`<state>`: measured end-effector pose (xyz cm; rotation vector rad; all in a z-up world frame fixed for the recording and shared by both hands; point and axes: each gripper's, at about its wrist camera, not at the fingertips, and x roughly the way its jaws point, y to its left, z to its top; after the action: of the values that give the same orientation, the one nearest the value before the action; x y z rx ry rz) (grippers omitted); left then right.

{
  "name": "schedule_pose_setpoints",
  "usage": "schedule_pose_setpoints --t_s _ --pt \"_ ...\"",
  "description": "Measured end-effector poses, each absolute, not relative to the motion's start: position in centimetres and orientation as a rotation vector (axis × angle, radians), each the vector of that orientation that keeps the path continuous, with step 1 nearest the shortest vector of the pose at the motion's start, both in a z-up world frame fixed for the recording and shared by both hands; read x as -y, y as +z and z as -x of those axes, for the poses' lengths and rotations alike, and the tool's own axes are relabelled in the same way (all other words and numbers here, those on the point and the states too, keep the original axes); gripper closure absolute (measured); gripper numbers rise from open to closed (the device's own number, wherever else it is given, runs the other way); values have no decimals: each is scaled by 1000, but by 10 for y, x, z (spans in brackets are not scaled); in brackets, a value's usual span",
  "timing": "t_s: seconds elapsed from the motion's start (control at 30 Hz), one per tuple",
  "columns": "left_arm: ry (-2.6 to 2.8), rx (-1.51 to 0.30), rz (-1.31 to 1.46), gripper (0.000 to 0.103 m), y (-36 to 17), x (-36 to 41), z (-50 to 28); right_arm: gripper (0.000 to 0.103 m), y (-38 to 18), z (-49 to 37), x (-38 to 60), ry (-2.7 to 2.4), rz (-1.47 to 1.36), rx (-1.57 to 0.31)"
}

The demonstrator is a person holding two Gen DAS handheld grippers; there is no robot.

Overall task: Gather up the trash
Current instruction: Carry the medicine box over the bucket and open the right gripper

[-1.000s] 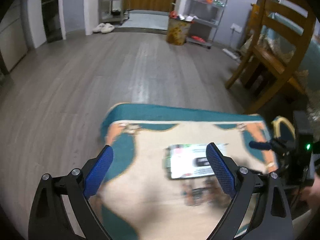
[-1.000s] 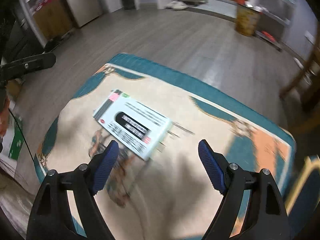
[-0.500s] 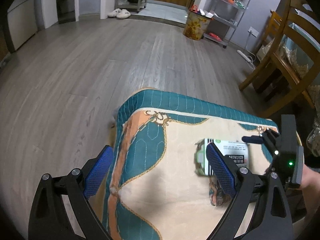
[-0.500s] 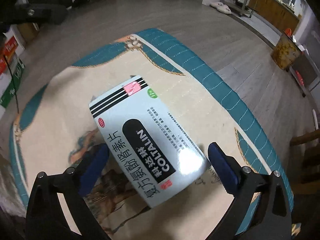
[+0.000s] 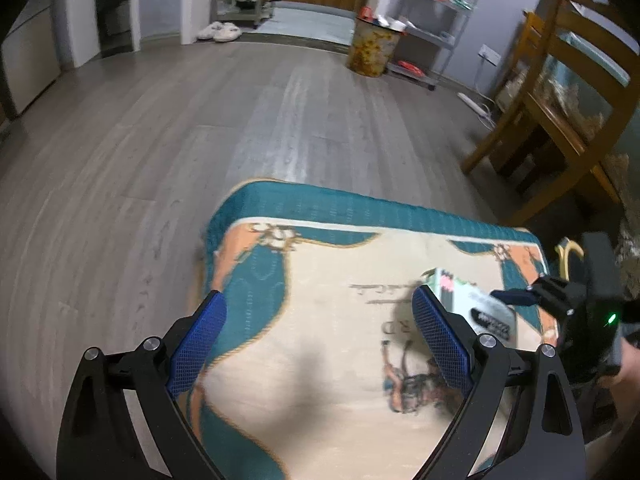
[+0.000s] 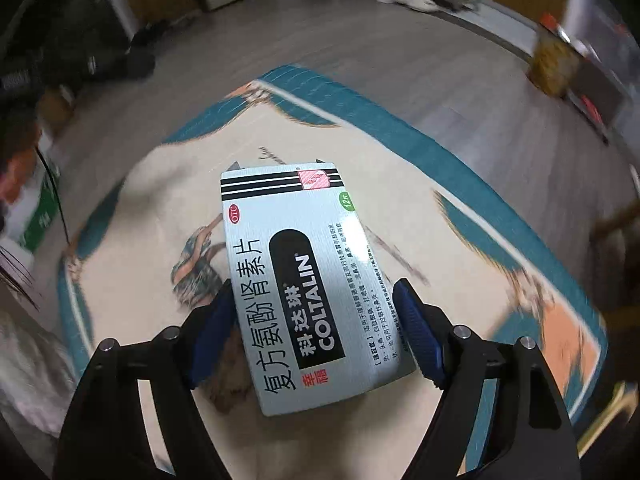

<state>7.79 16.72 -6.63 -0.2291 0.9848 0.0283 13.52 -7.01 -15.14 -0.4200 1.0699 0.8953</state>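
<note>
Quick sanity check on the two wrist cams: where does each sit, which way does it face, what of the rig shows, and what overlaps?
Left wrist: on the left hand-held gripper, angled down at the patterned cushion and wood floor; its open blue fingers show, with the right rig at the right edge.
Right wrist: on the right hand-held gripper, looking steeply down; its fingers straddle the medicine box, jaws just closing in.
Shared: box and cushion.

The box (image 6: 304, 280) is thin card with a slightly glossy printed face. It lies on quilted, matt cloth (image 5: 320, 320). The floor (image 5: 200, 120) is smooth wood-look plank with a dull sheen. The chair (image 5: 568, 92) is varnished wood. Each hand-held gripper has textured blue pads (image 5: 440, 340) on matt black plastic.
</note>
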Motion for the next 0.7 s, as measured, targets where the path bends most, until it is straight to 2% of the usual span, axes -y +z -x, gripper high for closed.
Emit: schedule_pose_setpoints --t_s 0.27,0.43,0.7 --pt "-54 -1004 289 10 -57 -112 -95 26 -127 -124 136 767 232 -1070" --pt "-60 -973 169 10 -44 -76 -96 26 -97 -108 172 665 257 -1032" --pt "-96 -970 91 10 -38 -16 -103 26 -44 -97 291 291 91 -967"
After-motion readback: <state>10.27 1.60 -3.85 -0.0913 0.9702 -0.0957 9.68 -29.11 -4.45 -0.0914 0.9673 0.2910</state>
